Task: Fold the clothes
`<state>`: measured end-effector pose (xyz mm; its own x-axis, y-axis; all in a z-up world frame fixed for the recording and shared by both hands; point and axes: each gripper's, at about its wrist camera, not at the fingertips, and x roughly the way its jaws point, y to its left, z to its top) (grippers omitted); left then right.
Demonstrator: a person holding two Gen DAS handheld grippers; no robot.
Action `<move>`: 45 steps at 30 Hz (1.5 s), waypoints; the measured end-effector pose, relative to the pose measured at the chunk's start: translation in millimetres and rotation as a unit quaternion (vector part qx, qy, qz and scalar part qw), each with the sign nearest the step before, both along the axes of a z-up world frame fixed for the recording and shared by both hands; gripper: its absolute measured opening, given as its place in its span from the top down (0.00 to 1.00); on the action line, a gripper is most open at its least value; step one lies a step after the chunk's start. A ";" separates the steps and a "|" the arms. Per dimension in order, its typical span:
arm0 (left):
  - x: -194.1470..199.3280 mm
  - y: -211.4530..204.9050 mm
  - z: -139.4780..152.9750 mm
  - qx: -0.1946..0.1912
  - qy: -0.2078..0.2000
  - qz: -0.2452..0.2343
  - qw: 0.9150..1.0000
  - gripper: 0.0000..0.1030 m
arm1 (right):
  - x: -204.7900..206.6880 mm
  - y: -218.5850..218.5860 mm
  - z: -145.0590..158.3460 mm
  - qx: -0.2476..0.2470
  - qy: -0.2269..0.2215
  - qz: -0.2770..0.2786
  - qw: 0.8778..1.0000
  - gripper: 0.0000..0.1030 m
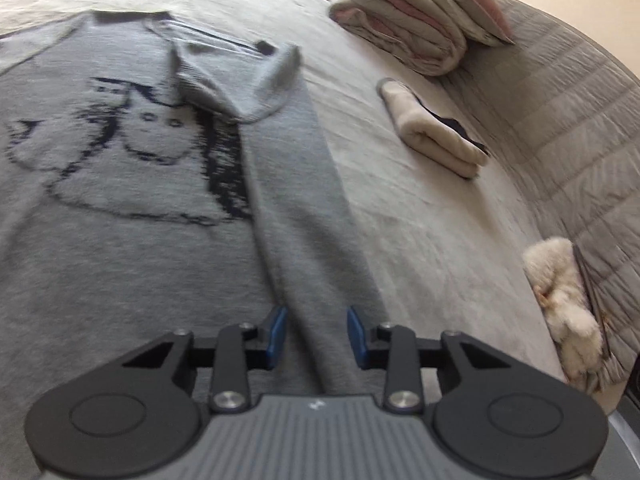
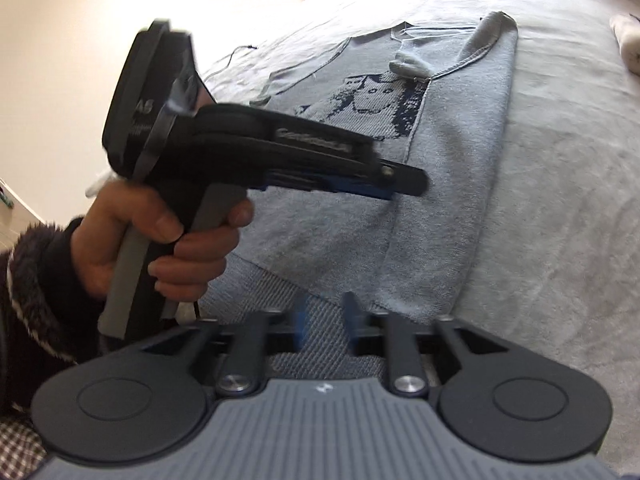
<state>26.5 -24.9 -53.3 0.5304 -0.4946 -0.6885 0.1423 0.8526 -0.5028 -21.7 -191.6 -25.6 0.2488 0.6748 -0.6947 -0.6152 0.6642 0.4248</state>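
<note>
Left tool (image 1: 316,334) level above grey sweater (image 1: 120,220), jaws apart, right tool (image 2: 325,316) likewise parted, empty.

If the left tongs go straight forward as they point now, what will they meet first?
Probably the folded-in sleeve of the grey sweater; it lies directly ahead between the open left tongs. Height above it is unclear.

Little can be read. On the black round back of the left tongs (image 2: 394,188), beside the person's hand (image 2: 160,240), pale letters "AS" show; a printed strip along its upper arm is too blurred to make out.
</note>
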 end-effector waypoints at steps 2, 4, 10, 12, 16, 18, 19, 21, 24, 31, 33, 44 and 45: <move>1.0 -6.4 -1.1 0.004 -0.025 -0.029 0.999 0.69 | -2.0 2.8 -0.7 -0.022 -0.022 -0.006 1.000 0.61; -0.4 -6.7 -5.0 -0.002 -0.045 -0.047 0.998 0.69 | -4.0 5.5 -1.4 -0.043 -0.044 -0.011 0.998 0.61; 3.5 11.8 -18.7 -0.092 -0.034 -0.040 0.994 0.69 | -7.4 -3.9 -2.3 -0.076 -0.072 -0.044 0.994 0.61; 8.0 13.7 -19.6 -0.115 -0.026 -0.039 0.992 0.69 | -13.0 -7.2 3.3 -0.055 -0.081 -0.039 0.994 0.61; 12.1 12.2 -22.3 -0.127 -0.017 -0.039 0.991 0.69 | -18.0 -1.7 2.9 -0.016 -0.066 -0.015 0.998 0.61; 13.5 10.3 -23.7 -0.130 -0.014 -0.038 0.991 0.69 | -20.9 4.1 -2.0 -0.016 -0.058 0.003 0.998 0.61; 14.0 9.8 -23.6 -0.132 -0.013 -0.037 0.990 0.69 | -21.3 7.5 -4.3 -0.029 -0.064 0.006 0.998 0.61; 14.1 9.5 -23.0 -0.133 -0.013 -0.036 0.990 0.69 | -21.9 14.2 -8.8 -0.056 -0.077 0.012 0.995 0.62; 14.2 11.3 -21.7 -0.129 -0.015 -0.034 0.991 0.69 | -19.7 11.8 -11.0 -0.066 -0.083 0.004 0.994 0.71; 12.8 20.5 -14.5 -0.110 -0.031 -0.020 0.993 0.69 | -22.1 12.0 -18.9 -0.113 -0.110 0.010 0.987 0.71; 12.8 24.6 -12.3 -0.105 -0.035 -0.010 0.994 0.69 | -22.8 12.5 -22.1 -0.130 -0.120 0.014 0.984 0.77; 20.3 57.3 -11.2 -0.074 -0.035 0.073 0.994 0.67 | -6.3 -29.2 -0.6 0.004 -0.031 -0.033 0.999 0.91; 21.0 59.2 -12.3 -0.076 -0.034 0.077 0.994 0.67 | -4.5 -33.9 2.5 0.028 -0.021 -0.036 0.999 0.91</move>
<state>47.5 34.3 -65.7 0.6505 -0.4993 -0.5723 0.0535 0.7818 -0.6212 -26.2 -225.5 -23.1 0.3260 0.6913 -0.6449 -0.5855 0.6832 0.4364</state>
